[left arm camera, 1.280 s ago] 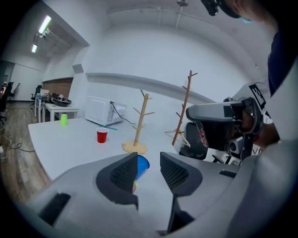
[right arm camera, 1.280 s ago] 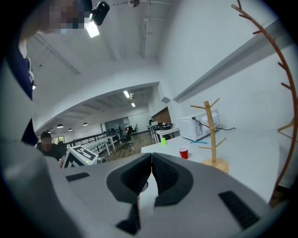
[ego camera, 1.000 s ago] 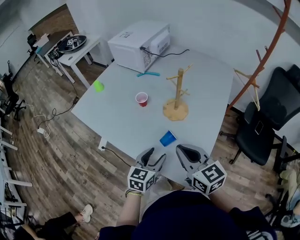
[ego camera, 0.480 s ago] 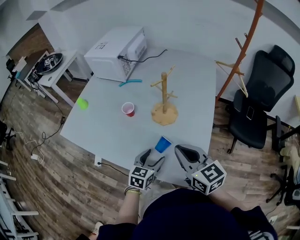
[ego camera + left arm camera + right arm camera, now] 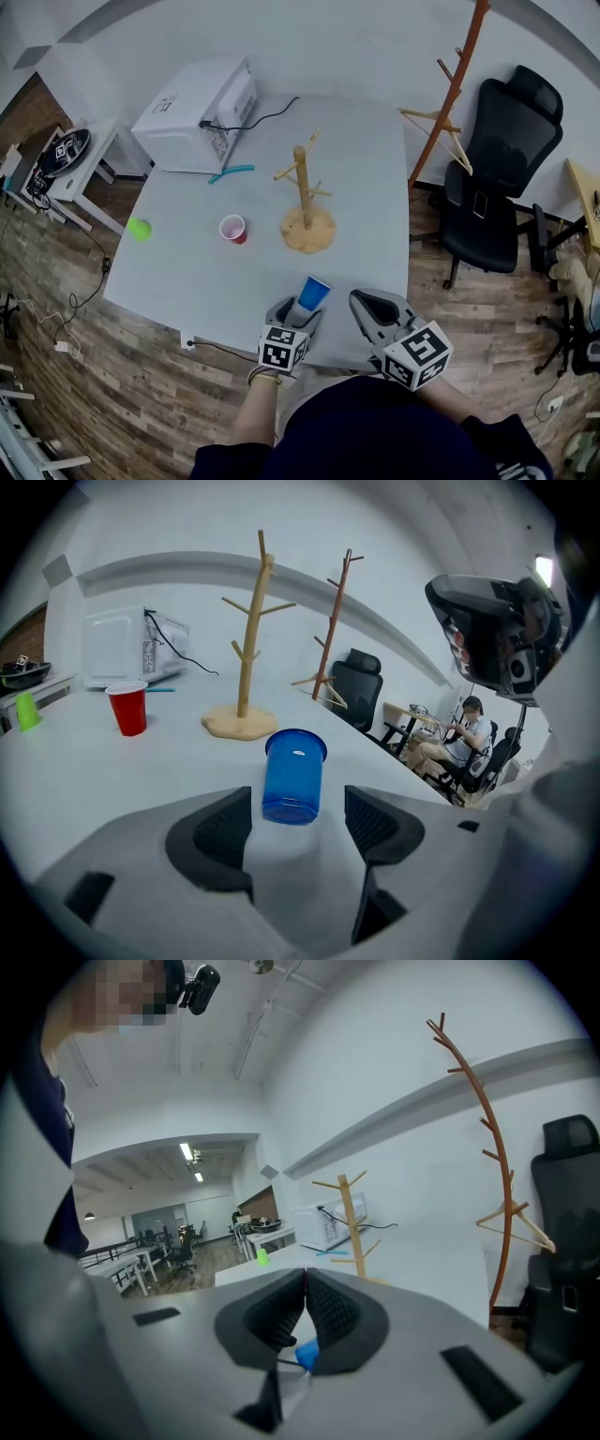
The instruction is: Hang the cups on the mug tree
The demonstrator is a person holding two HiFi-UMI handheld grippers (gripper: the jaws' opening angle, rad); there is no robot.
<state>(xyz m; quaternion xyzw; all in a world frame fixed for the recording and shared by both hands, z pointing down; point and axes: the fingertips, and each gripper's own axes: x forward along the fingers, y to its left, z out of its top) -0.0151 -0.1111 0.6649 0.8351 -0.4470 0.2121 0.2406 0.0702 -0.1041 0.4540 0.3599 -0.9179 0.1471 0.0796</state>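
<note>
Furniture: pale grey rectangular table point(image 5: 187, 272), bearing every item below except the chair and the stand.
- Black padded office chair point(image 5: 497, 187): on the wood floor, well to the right of the mug tree, off the table.
- Orange-brown branched coat stand point(image 5: 459, 84): right of and beyond the mug tree, between the table's edge and the chair.
- White box-shaped microwave oven point(image 5: 192, 117): far left of the mug tree, at the table's far corner, with a black cord trailing from it.
- Wooden mug tree point(image 5: 305, 202): upright post with pegs on a round base, standing on the table's right half.
- Right gripper point(image 5: 305, 1288): on the near side of the mug tree, at the table's near edge. Its jaws are pressed together with nothing between them.
- Left gripper point(image 5: 298, 311): nearer than the mug tree and just left of the right gripper. Its jaws have just been opening and stand wide apart, with the blue cup's base between the pads and a gap showing on each side.
- Red plastic cup point(image 5: 232, 229): upright, just left of the mug tree's base.
- Blue plastic cup point(image 5: 314, 292): upright, mouth up, on the table directly nearer than the mug tree.
- Green plastic cup point(image 5: 140, 229): far left of the mug tree, near the table's left edge.
- Thin teal strip point(image 5: 232, 172): lying flat, left of and beyond the mug tree, beside the microwave.
</note>
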